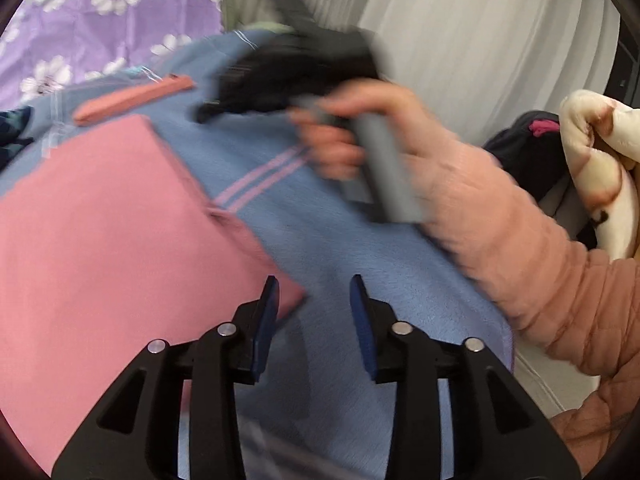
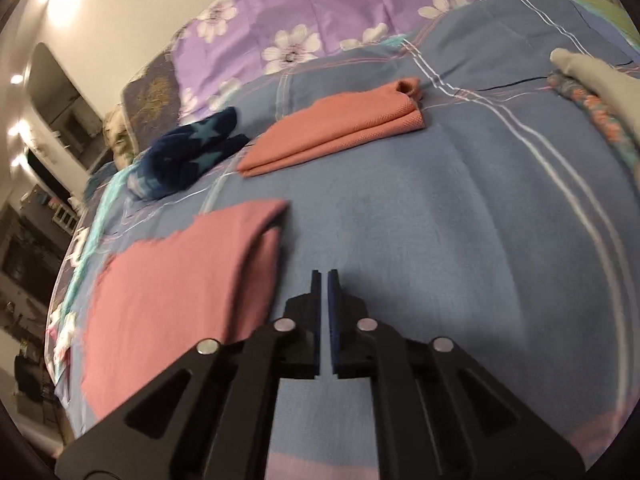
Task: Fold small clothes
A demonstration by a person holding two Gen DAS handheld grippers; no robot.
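A folded pink garment [image 1: 100, 220] lies on the blue striped bedsheet [image 1: 320, 240]; it also shows in the right wrist view [image 2: 180, 280] at the left. My left gripper [image 1: 316, 284] is open and empty, just right of the pink garment's corner, above the sheet. My right gripper [image 2: 324, 276] is shut and empty over bare sheet [image 2: 440, 220]; it appears blurred in the left wrist view [image 1: 224, 108], held by a hand in a pink sleeve. A folded salmon garment [image 2: 340, 132] and a dark blue star-patterned garment [image 2: 188, 156] lie farther back.
A purple floral cover [image 2: 320, 12] lies at the far end of the bed. A grey and a patterned piece [image 2: 592, 88] lie at the right edge. A cream plush blanket [image 1: 600, 160] and dark clothing [image 1: 528, 152] sit beside the bed, before a white curtain [image 1: 480, 40].
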